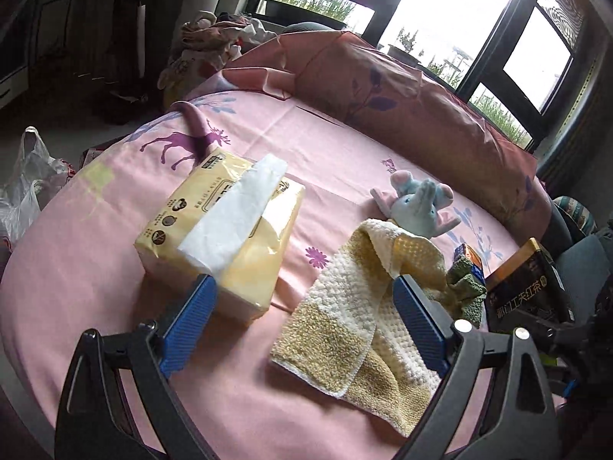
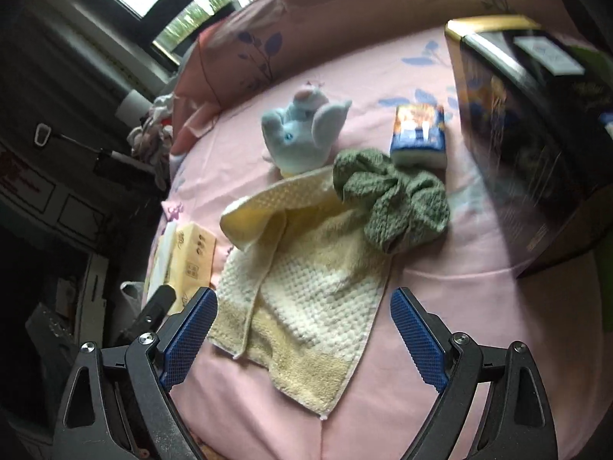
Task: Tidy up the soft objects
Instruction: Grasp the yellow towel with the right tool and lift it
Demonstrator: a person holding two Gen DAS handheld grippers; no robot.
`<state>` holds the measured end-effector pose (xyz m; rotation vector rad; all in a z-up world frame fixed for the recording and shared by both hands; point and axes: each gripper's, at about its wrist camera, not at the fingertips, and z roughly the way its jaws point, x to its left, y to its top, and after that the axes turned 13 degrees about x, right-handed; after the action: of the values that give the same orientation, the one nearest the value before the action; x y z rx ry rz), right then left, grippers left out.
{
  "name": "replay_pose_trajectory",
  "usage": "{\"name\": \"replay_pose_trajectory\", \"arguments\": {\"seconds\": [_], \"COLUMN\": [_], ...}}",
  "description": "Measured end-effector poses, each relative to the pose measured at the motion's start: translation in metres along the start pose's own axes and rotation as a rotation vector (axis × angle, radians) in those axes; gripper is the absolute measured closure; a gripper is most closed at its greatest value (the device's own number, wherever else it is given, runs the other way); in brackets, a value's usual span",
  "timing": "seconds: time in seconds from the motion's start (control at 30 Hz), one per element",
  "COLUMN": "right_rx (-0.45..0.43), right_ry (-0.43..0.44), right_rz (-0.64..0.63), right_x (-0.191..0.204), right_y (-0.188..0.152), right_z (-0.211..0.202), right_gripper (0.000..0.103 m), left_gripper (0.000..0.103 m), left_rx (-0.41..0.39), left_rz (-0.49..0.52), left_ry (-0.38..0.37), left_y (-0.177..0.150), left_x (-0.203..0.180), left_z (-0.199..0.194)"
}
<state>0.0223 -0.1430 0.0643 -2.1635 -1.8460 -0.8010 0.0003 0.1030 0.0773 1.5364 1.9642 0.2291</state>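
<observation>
towel: the yellow towel (image 2: 302, 280) is seen crumpled on the pink bed (image 2: 440, 306), its long axis running away from the claws.
right claw (image 2: 303, 339): spread, empty, towel's near edge between its jaws, judged nearer.
left claw (image 1: 304, 324): spread, empty, beside the tissue pack (image 1: 226, 234).

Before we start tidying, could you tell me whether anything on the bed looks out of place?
The yellow towel lies rumpled, one edge folded over, with the green knitted cloth bunched on its corner. A tissue hangs loose from the tissue pack.
</observation>
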Motion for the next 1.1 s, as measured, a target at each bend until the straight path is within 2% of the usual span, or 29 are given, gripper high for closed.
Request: {"name": "replay_pose_trajectory", "arguments": {"seconds": [0.07,0.13,0.23,0.3,0.33,0.37,0.43,0.47,0.53,0.6,0.7,0.8,0.97,1.1], "right_rx": [0.080,0.134,0.068,0.070,0.054,0.035,0.000,-0.008,0.012,0.065,0.054,0.056,-0.036,-0.133], "right_ry": [0.032,0.018,-0.007,0.053,0.072,0.055,0.004,-0.005,0.021,0.083,0.103,0.191,0.233,0.311], "right_rz": [0.036,0.050,0.010,-0.003,-0.005,-0.003,-0.006,-0.002,-0.011,-0.036,-0.088,-0.093,-0.129,-0.139], "right_x": [-0.007,-0.011,-0.004,-0.002,-0.002,-0.001,0.000,0.000,-0.002,0.000,0.010,0.012,0.008,0.009], "right_y": [0.001,-0.003,-0.014,-0.021,-0.024,-0.027,-0.033,-0.033,-0.037,-0.043,-0.059,-0.078,-0.111,-0.118], "right_z": [0.029,0.051,0.053,0.056,0.056,0.056,0.053,0.052,0.052,0.056,0.045,0.021,-0.041,-0.085], "right_gripper": [0.011,0.011,0.010,0.012,0.019,0.023,0.045,0.052,0.085,0.087,0.088,0.088,0.088,0.088], "left_gripper": [0.010,0.010,0.010,0.010,0.010,0.010,0.010,0.010,0.010,0.010,0.010,0.010,0.010,0.010], "left_rx": [-0.007,-0.012,0.001,0.009,0.011,0.012,0.013,0.013,0.013,0.016,0.027,0.053,0.110,0.154], "left_rz": [-0.038,-0.072,-0.097,-0.110,-0.116,-0.119,-0.123,-0.125,-0.128,-0.126,-0.117,-0.092,-0.060,-0.055], "left_ry": [0.008,0.008,-0.011,-0.026,-0.031,-0.037,-0.043,-0.043,-0.043,-0.046,-0.055,-0.079,-0.179,-0.274], "left_y": [0.003,0.005,0.008,0.008,0.008,0.008,0.008,0.008,0.008,0.007,0.005,0.001,-0.017,-0.033], "left_x": [0.010,0.017,0.022,0.024,0.025,0.025,0.026,0.026,0.027,0.026,0.026,0.024,0.022,0.017], "left_z": [-0.003,-0.005,-0.006,-0.006,-0.006,-0.006,-0.007,-0.007,-0.007,-0.007,-0.008,-0.011,-0.025,-0.042]}}
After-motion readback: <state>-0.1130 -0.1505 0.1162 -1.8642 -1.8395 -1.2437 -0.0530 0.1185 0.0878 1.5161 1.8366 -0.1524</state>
